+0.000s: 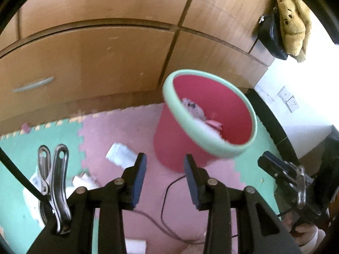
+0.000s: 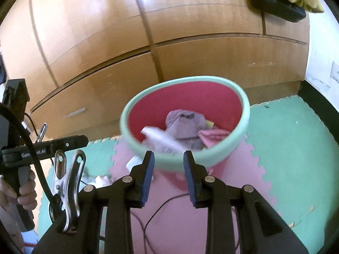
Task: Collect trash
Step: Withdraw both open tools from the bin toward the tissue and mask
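A pink bin with a mint-green rim (image 1: 211, 146) stands on the foam floor mat in front of a wooden cabinet. It holds a grey crumpled wad (image 2: 186, 127), a white paper (image 2: 163, 142) and a pink scrap (image 2: 211, 137). My left gripper (image 1: 165, 169) hovers to the bin's near left, open, with nothing between its pads. My right gripper (image 2: 168, 169) hangs just before the bin's rim (image 2: 243, 114), open and empty too. A white paper (image 1: 121, 155) and a crumpled white piece (image 1: 84, 178) lie on the mat to the left of the bin.
Wooden cabinet drawers (image 1: 84, 63) close off the back. A thin black cable (image 1: 165, 201) loops over the pink mat tile below the grippers. A black bag and a yellow plush (image 1: 292, 21) hang at the upper right. A hand (image 2: 25, 190) grips the other tool's handle at the left.
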`<action>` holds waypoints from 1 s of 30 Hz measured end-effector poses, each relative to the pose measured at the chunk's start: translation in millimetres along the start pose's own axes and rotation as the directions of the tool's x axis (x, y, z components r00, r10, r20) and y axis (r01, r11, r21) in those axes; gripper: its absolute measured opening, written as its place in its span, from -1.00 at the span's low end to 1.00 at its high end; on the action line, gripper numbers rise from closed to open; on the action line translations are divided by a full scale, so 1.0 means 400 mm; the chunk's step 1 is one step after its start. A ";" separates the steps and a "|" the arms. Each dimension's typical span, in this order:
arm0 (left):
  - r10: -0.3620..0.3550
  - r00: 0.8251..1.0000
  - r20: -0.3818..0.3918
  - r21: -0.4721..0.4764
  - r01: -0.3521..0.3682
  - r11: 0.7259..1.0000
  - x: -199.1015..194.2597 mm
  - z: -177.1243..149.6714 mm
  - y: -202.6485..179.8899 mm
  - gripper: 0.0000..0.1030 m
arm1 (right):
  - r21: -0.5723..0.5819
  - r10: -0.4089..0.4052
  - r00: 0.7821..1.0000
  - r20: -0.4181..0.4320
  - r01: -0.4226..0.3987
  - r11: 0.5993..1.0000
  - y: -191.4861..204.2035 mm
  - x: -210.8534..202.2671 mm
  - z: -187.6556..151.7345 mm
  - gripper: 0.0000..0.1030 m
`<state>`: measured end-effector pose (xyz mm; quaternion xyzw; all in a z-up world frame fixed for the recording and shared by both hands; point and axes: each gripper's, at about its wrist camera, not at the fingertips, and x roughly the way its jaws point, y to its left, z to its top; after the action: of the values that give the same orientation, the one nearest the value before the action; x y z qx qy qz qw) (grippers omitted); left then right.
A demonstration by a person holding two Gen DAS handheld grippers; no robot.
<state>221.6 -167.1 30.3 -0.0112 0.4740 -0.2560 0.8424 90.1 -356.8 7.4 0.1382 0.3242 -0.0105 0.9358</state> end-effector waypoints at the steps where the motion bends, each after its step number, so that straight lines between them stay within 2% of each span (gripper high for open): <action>1: 0.016 1.000 -0.002 -0.009 -0.016 1.000 -0.014 -0.015 0.002 -0.18 | -0.008 0.010 1.000 -0.002 -0.010 1.000 0.009 -0.014 -0.015 -0.43; 6: 0.082 0.996 -0.032 -0.079 -0.084 0.993 -0.067 -0.113 0.026 -0.07 | -0.018 0.055 0.998 -0.027 -0.055 0.998 0.049 -0.065 -0.091 -0.43; 11: 0.129 0.987 -0.099 -0.200 -0.147 0.969 -0.074 -0.209 0.077 0.05 | -0.019 0.083 0.994 -0.074 -0.085 0.996 0.084 -0.089 -0.170 -0.42; 16: 0.098 0.976 -0.196 -0.332 -0.161 0.930 -0.036 -0.311 0.129 0.06 | -0.018 0.107 0.989 -0.104 -0.110 0.994 0.105 -0.094 -0.221 -0.42; 22: 0.064 0.943 -0.327 -0.388 -0.195 0.901 0.061 -0.408 0.143 0.07 | -0.015 0.122 0.983 -0.140 -0.125 0.992 0.124 -0.084 -0.274 -0.41; 30: 0.013 0.901 -0.434 -0.473 -0.240 0.848 0.173 -0.496 0.171 0.07 | -0.012 0.130 0.968 -0.216 -0.136 0.991 0.136 -0.044 -0.327 -0.33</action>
<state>119.9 -93.7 -151.6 -0.1496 0.6923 -0.0587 0.7035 3.2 -270.9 -66.5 0.1474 0.4135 0.0715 0.8956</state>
